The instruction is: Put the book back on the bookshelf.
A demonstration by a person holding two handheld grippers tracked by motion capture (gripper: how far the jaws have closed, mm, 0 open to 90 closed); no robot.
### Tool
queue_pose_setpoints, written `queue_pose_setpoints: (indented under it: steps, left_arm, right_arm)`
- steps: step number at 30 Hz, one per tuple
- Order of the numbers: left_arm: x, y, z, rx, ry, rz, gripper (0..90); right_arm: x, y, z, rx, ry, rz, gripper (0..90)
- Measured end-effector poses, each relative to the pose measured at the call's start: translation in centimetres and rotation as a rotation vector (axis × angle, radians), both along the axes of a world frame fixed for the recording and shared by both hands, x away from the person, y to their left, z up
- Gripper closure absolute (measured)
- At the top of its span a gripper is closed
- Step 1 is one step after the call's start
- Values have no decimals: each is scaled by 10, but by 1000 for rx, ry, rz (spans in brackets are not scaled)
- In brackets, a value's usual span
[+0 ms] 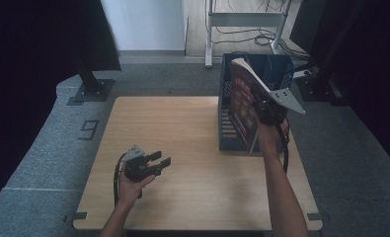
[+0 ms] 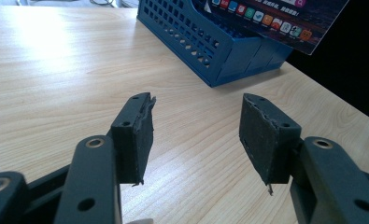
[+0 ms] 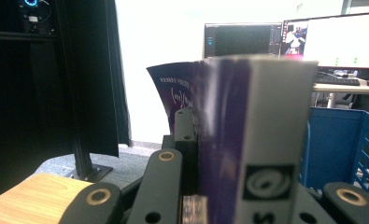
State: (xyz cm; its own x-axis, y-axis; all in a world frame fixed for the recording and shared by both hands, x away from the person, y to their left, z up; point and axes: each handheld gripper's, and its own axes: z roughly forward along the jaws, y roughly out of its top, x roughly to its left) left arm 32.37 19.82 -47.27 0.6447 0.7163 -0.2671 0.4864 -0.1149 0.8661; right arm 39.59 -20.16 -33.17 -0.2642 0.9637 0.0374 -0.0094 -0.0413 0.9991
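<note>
Jaws: right gripper [image 1: 267,109] clamped on the book [image 1: 244,101], held upright over the blue crate's [image 1: 228,140] front edge; left gripper [image 1: 159,163] apart, empty, well left of crate. Book's lower edge hidden behind gripper. Wood table [image 1: 192,148], grey carpet, monitors [image 3: 336,39] beyond. Cover text unreadable.

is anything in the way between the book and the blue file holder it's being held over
Nothing visible blocks it. The right gripper is clamped on the book, holding it upright at the near end of the blue file holder. The holder's slots look empty in the high view, though its dividers mean the book must line up with one. The left gripper hovers open over the table, apart from it.
</note>
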Motion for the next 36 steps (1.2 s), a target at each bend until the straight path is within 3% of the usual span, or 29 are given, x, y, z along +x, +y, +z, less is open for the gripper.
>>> queue_pose_setpoints:
  steps: [36]
  left_arm:
    - [2, 9, 0, -19, 1, 13, 446]
  right_arm:
    - [30, 13, -5, 42, 3, -48, 811]
